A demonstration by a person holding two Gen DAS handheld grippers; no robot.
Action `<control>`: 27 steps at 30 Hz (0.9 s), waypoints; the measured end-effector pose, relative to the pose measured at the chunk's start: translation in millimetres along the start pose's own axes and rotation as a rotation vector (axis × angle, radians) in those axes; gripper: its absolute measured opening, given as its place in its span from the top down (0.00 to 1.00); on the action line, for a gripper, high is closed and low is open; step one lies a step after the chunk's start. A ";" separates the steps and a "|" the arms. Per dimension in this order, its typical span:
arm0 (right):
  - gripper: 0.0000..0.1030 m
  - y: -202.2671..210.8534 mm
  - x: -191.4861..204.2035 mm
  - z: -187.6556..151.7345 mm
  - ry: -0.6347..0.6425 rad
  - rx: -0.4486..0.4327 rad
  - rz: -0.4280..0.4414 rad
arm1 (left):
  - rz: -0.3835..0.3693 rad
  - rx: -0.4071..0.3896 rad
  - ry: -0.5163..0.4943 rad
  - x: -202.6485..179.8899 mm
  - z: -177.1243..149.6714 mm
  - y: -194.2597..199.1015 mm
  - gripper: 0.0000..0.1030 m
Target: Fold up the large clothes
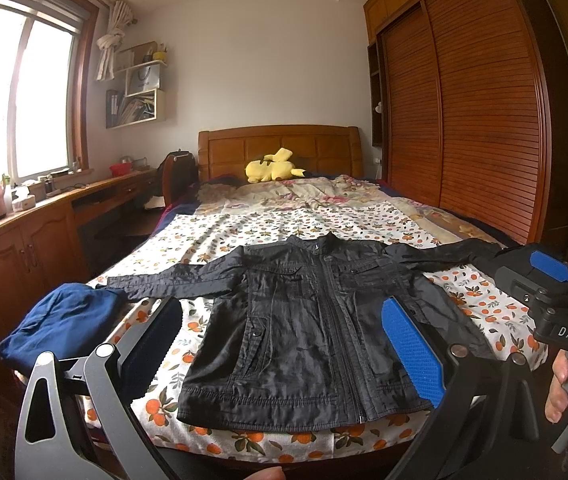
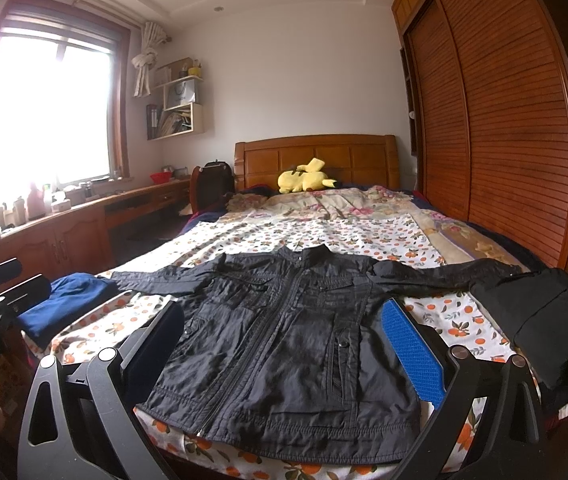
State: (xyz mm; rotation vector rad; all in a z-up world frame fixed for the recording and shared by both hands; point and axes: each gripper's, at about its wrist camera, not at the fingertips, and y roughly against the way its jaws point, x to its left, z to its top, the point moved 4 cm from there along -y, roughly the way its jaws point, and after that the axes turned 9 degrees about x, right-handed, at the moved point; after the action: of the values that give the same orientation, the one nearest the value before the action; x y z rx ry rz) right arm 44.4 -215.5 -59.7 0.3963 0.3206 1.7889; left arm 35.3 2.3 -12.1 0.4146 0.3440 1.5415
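Left gripper: jaws spread wide, holding nothing, hovering over the foot of the bed with the jacket's lower half between the fingers in view.
Right gripper: jaws likewise spread, pinching nothing, above the jacket's hem; its body shows at the right edge of the left wrist view, cut off by the frame.
Black jacket: flat on the bed, front up, zipped, collar toward the headboard, both sleeves stretched out sideways, hem near the foot edge.
Blue garment: bundled at the bed's left edge, just beside the left sleeve cuff.
Dark folded clothing: at the bed's right edge, near the right sleeve end; whether they touch cannot be told.
Bed: orange-print sheet under the jacket, a floral cover beyond it.
Yellow plush toy: lying against the wooden headboard.
Surface: wooden counter along the left wall under the window, carrying bottles and small items too washed out by glare to identify.
Wardrobe: louvred wooden doors along the right side.
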 end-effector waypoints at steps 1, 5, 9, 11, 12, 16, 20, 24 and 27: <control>0.07 0.0 0.0 0.1 0.000 0.000 0.000 | -0.001 0.000 0.000 -0.1 0.0 -0.1 0.02; 0.07 0.0 0.2 0.1 0.000 0.000 0.000 | 0.001 0.001 -0.001 -0.1 0.0 -0.3 0.02; 0.07 -0.1 0.3 -0.1 0.000 0.000 0.000 | 0.001 0.001 0.000 -0.2 -0.2 0.2 0.02; 0.07 -0.3 0.4 -0.3 0.000 0.000 0.000 | 0.000 -0.001 0.000 -0.1 -0.3 0.1 0.02; 0.07 0.2 0.3 -0.1 0.001 0.000 0.000 | 0.001 -0.002 0.001 -0.1 -0.3 -0.1 0.02; 0.07 -1.8 -0.4 -2.1 0.001 0.004 -0.001 | 0.002 0.003 0.000 -1.1 0.8 0.2 0.02; 0.07 -5.4 0.4 -3.2 0.002 0.012 -0.003 | 0.006 0.012 0.004 -0.1 0.6 -2.1 0.02; 0.07 -14.7 0.7 -6.9 0.004 0.028 -0.003 | 0.008 0.032 0.014 6.5 -3.2 -12.7 0.02; 0.07 -22.3 -0.9 -9.0 0.005 0.039 -0.004 | 0.011 0.047 0.022 12.1 -7.6 -22.7 0.02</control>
State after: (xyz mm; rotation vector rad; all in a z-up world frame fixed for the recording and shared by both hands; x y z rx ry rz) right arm 60.2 -210.9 -77.3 0.4185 0.3598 1.7826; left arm 52.0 15.0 -28.9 0.4372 0.3962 1.5515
